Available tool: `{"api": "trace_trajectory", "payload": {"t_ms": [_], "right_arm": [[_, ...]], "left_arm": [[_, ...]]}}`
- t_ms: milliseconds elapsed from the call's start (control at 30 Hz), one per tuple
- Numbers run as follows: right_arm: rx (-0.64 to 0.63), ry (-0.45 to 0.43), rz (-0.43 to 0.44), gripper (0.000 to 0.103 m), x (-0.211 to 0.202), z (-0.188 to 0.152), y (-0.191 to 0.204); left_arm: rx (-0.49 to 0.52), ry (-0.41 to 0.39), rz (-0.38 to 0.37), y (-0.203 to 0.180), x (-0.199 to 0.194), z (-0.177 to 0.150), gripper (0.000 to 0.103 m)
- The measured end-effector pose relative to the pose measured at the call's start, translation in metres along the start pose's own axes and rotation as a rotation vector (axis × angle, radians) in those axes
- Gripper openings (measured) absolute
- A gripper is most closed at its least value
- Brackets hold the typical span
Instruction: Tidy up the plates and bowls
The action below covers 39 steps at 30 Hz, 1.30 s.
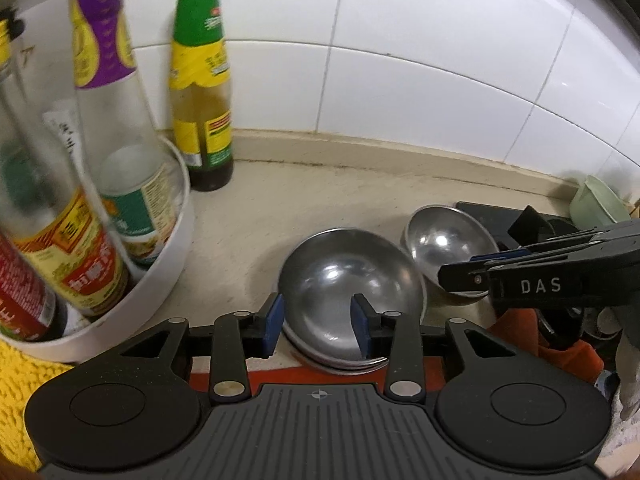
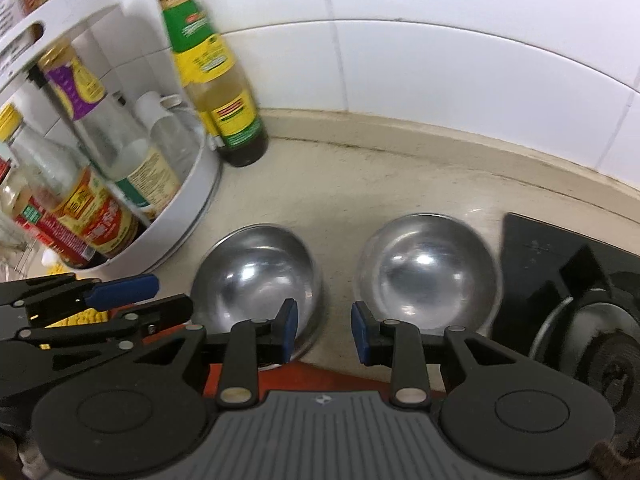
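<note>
left gripper (image 1: 318,320): apart, straddling near bowl (image 1: 348,280) rim | right gripper (image 2: 325,330): apart, empty | second bowl (image 2: 430,276): beside, counter (image 2: 360,188) front edge

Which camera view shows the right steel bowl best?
The right wrist view: the right steel bowl shows whole, from above. In the left wrist view the right gripper hides part of that bowl.
</note>
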State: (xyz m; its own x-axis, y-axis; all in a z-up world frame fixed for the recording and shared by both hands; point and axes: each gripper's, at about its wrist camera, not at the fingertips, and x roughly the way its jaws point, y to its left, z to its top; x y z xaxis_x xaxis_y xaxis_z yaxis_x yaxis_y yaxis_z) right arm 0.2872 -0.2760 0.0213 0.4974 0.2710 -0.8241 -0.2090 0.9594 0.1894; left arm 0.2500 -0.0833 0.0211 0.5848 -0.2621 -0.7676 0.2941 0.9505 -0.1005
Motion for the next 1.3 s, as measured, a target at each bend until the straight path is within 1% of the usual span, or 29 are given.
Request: {"api": "trace_trajectory", "payload": {"t_ms": [67, 233, 300, 533, 667, 767, 933, 1000, 1100, 1167, 1300], "right_arm": [[0.019, -0.005, -0.014, 0.028, -0.004, 0.000, -0.009], [0.068, -0.013, -0.048, 0.031, -0.013, -0.004, -0.035], [0.092, -0.013, -0.060, 0.032, -0.015, -0.007, -0.048], [0.190, -0.006, -0.090, 0.033, -0.011, -0.015, -0.091], [0.235, -0.004, -0.077, 0.033, -0.009, -0.016, -0.110], [0.258, -0.005, -0.056, 0.034, -0.007, -0.014, -0.120], [0.267, 0.015, -0.025, 0.034, 0.005, -0.013, -0.129], [0.272, 0.028, -0.014, 0.034, 0.011, -0.013, -0.132], [0.292, 0.046, 0.006, 0.034, 0.023, -0.013, -0.137], [0.292, 0.056, 0.007, 0.035, 0.032, -0.012, -0.139], [0.285, 0.060, 0.018, 0.034, 0.044, -0.008, -0.139]], "left_arm": [[0.015, 0.001, -0.009, -0.007, 0.002, 0.003, 0.049], [0.059, -0.005, -0.035, -0.027, 0.009, 0.011, 0.061], [0.072, -0.006, -0.050, -0.036, 0.013, 0.016, 0.063], [0.124, 0.020, -0.101, -0.070, 0.041, 0.030, 0.064], [0.140, 0.036, -0.119, -0.085, 0.058, 0.037, 0.064], [0.148, 0.042, -0.109, -0.091, 0.072, 0.046, 0.065], [0.134, 0.095, -0.101, -0.092, 0.101, 0.056, 0.065], [0.139, 0.121, -0.106, -0.092, 0.111, 0.057, 0.065], [0.163, 0.155, -0.092, -0.095, 0.124, 0.057, 0.065], [0.185, 0.171, -0.079, -0.096, 0.132, 0.056, 0.063], [0.196, 0.198, -0.096, -0.095, 0.143, 0.056, 0.056]]}}
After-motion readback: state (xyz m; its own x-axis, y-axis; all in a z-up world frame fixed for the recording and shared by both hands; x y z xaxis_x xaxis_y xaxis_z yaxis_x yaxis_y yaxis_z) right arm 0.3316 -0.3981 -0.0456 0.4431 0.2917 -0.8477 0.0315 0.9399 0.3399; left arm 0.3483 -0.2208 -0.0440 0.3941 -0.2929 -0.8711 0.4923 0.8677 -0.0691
